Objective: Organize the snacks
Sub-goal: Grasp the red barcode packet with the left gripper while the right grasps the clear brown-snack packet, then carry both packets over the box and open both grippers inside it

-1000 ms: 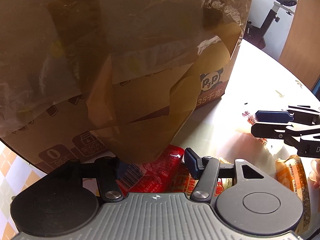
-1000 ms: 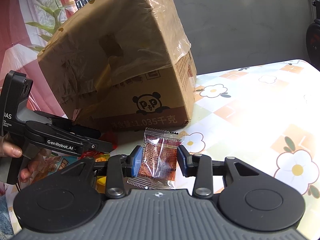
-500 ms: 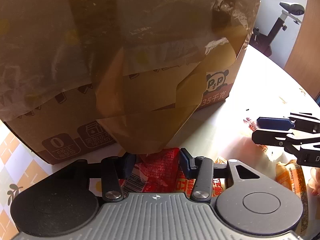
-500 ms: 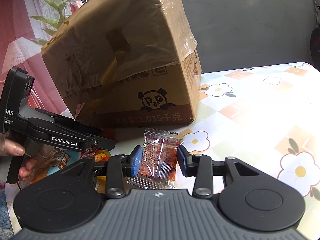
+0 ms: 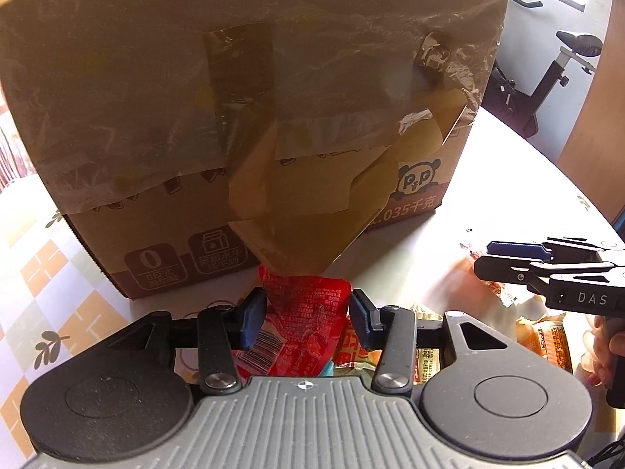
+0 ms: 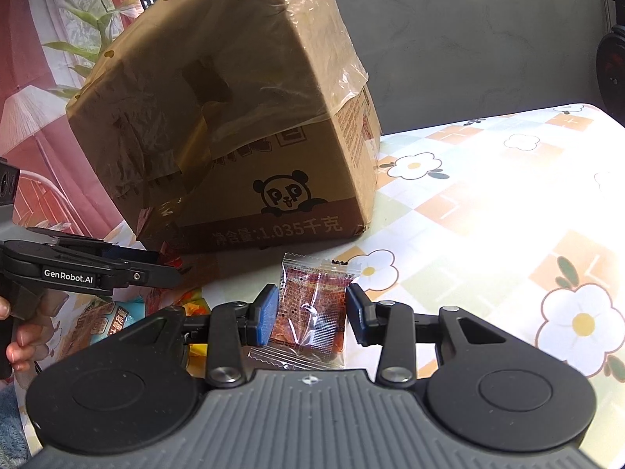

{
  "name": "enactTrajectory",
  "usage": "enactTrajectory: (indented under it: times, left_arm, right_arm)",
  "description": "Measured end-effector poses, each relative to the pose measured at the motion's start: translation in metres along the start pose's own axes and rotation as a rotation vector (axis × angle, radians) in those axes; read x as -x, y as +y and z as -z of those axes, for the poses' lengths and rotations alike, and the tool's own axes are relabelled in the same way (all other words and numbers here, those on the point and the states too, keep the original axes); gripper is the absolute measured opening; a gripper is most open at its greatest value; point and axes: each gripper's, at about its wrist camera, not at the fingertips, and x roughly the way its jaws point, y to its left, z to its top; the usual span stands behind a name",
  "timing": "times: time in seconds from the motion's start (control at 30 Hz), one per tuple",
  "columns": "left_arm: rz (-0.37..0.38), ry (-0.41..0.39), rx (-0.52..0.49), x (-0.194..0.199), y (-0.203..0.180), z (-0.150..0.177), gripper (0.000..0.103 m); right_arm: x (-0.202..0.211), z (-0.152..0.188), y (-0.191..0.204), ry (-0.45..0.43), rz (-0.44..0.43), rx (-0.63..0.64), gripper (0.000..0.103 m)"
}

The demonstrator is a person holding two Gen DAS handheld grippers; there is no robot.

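Cardboard box [image 6: 234, 117] fills upper centre, snack packets held low in both views.
Left gripper [image 5: 306, 318] clamps a red snack packet [image 5: 308, 312]; right gripper [image 6: 312, 314] clamps a clear-wrapped snack [image 6: 312, 308] above the floral tabletop [image 6: 488, 234].

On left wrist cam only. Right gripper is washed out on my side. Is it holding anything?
Observer: Yes. The right gripper is shut on a clear packet with reddish-brown filling.
Operator: What's under my left gripper, seen from outside?
Observer: From the right wrist view, the left gripper hangs over a pile of loose packets, blue and orange among them.
Operator: Anything on the box's far side?
Observer: The cardboard box has small red print on the side face that is hidden from you.
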Motion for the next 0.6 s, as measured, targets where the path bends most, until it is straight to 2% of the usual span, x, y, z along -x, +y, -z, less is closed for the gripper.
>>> enactTrajectory:
  times: [0.1,0.17,0.37,0.6]
  left_arm:
    - [0.013,-0.026,0.042,0.015,0.01,0.004,0.049]
    - [0.016,-0.042,0.062,0.022,0.014,0.008,0.044]
    - [0.011,-0.064,0.1,0.033,0.027,0.015,0.044]
    - [0.048,-0.104,0.119,0.043,0.027,0.021,0.043]
  right_arm:
    - [0.001,0.0,0.0,-0.005,0.01,-0.002,0.04]
    - [0.002,0.0,0.0,-0.007,0.012,-0.007,0.04]
    - [0.0,0.0,0.001,0.004,0.034,-0.017,0.041]
    - [0.002,0.003,0.011,-0.013,0.057,0.025,0.041]
